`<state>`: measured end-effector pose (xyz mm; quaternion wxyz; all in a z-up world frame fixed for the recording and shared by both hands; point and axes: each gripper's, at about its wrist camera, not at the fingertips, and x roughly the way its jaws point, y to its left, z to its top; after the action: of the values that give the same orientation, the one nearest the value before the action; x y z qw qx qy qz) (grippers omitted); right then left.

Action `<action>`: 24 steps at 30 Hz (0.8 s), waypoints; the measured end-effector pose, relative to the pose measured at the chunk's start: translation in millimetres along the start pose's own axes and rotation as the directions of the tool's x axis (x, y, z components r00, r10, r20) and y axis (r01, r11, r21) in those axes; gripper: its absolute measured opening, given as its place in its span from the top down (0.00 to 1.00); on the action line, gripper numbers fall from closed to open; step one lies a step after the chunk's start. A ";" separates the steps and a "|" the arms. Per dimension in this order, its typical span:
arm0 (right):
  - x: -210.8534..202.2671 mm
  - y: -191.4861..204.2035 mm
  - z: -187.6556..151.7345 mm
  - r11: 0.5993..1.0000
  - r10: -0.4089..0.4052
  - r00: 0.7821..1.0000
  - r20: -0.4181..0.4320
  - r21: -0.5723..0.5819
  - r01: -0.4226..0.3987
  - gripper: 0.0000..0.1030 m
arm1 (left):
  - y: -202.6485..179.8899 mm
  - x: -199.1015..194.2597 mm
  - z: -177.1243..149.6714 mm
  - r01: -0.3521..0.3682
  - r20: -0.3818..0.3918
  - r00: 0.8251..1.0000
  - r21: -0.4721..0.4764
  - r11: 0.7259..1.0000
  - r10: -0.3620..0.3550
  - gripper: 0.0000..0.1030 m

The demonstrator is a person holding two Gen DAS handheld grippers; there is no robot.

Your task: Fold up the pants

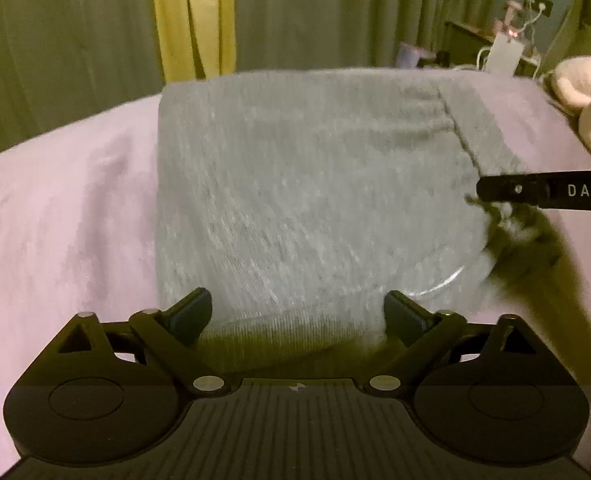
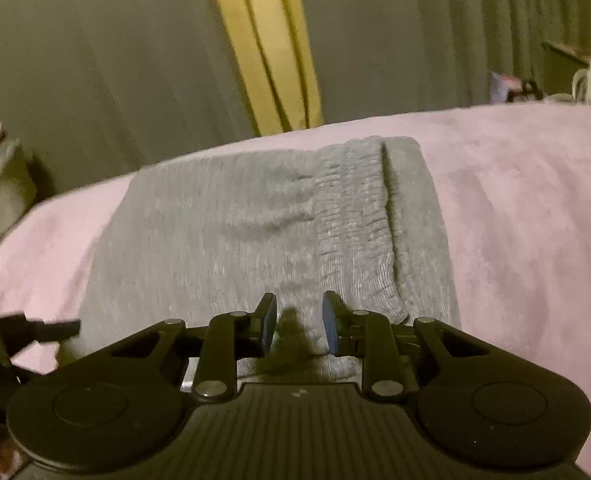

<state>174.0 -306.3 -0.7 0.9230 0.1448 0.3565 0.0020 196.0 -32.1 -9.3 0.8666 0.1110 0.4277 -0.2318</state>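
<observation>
With grey pants (image 1: 307, 184) lying folded on pink bed cover (image 1: 67, 208), long axis running 9 to 3 o'clock, waistband (image 2: 355, 216) toward 3. Left claw (image 1: 297, 312): released, spread wide over near hem at 6 o'clock. Right claw (image 2: 299, 322): narrowed, nothing visibly pinched, nearer waistband. Green curtains (image 1: 315, 12) at 12 o'clock; cluttered shelf (image 1: 471, 40) at 2.

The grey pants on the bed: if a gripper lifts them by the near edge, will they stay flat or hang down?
The pants will probably hang and unfold: the knit lies limp in soft layers on the bed. The gathered waistband looks thicker, so that end may pull down more. The ribbed fabric should not slip easily between the pads.
</observation>
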 end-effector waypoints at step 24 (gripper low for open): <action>-104.1 45.0 -79.8 0.949 -0.316 0.947 -0.059 -0.024 0.315 0.04 | -19.1 -90.7 -48.9 -0.357 0.011 0.932 -0.161 0.920 0.363 0.01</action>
<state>48.2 -253.1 23.7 0.9009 0.0793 0.4035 -0.1387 104.9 -1.7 32.9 0.9089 0.1147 0.3993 -0.0367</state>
